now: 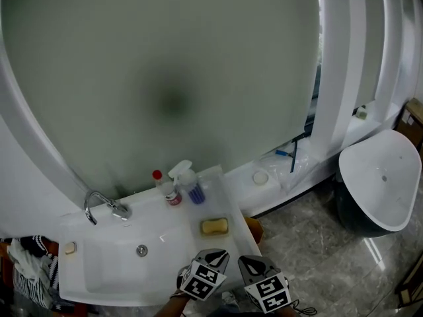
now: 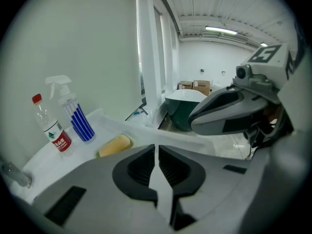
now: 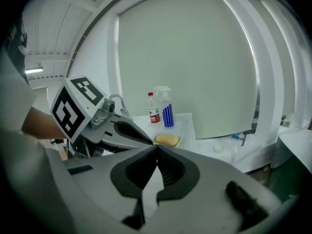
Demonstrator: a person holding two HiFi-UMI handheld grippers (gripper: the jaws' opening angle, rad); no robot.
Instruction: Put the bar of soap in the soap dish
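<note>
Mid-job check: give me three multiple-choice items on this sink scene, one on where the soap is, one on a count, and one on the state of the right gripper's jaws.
1. Where does the yellow bar of soap lie?
A. beside the drain hole
B. in the clear soap dish on the right side of the white sink counter
C. on the grey floor

2. How many bottles stand at the counter's back edge?
A. one
B. two
C. four

3. The jaws of the right gripper are:
A. wide apart
B. closed on the soap
C. together, with nothing between them

Answers:
1 B: the head view shows the bar in the dish on the counter's right side.
2 B: there are only a clear red-capped bottle and a blue-striped spray bottle.
3 C: the right gripper view shows the jaws meeting, with the soap far beyond them.
</note>
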